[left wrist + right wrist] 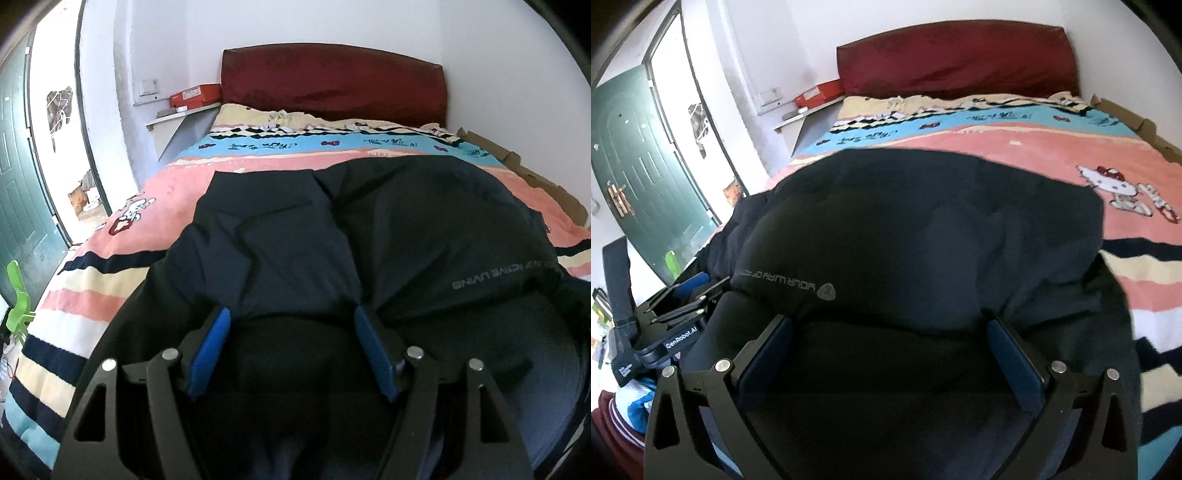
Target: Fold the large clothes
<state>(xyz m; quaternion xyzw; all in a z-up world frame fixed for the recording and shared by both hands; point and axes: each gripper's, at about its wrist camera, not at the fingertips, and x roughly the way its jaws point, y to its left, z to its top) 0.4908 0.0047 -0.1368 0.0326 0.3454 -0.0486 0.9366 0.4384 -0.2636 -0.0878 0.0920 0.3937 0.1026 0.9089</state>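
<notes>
A large dark navy padded jacket (369, 236) lies spread on the bed, with grey lettering near its near edge; it also fills the right wrist view (923, 229). My left gripper (291, 317) is open, its blue pads (210, 350) wide apart at the jacket's near edge, with dark cloth lying between them. My right gripper (890, 325) is open too, its fingers (1015, 362) spread at the jacket's near edge, further right along it. The left gripper (683, 291) shows at the left of the right wrist view.
The bed has a striped pink, blue and cream cartoon blanket (258, 147) and a dark red headboard (332, 81). A shelf with a red box (194, 94) is at its left. A green door (639, 158) stands open. Cardboard (535, 177) lines the bed's right side.
</notes>
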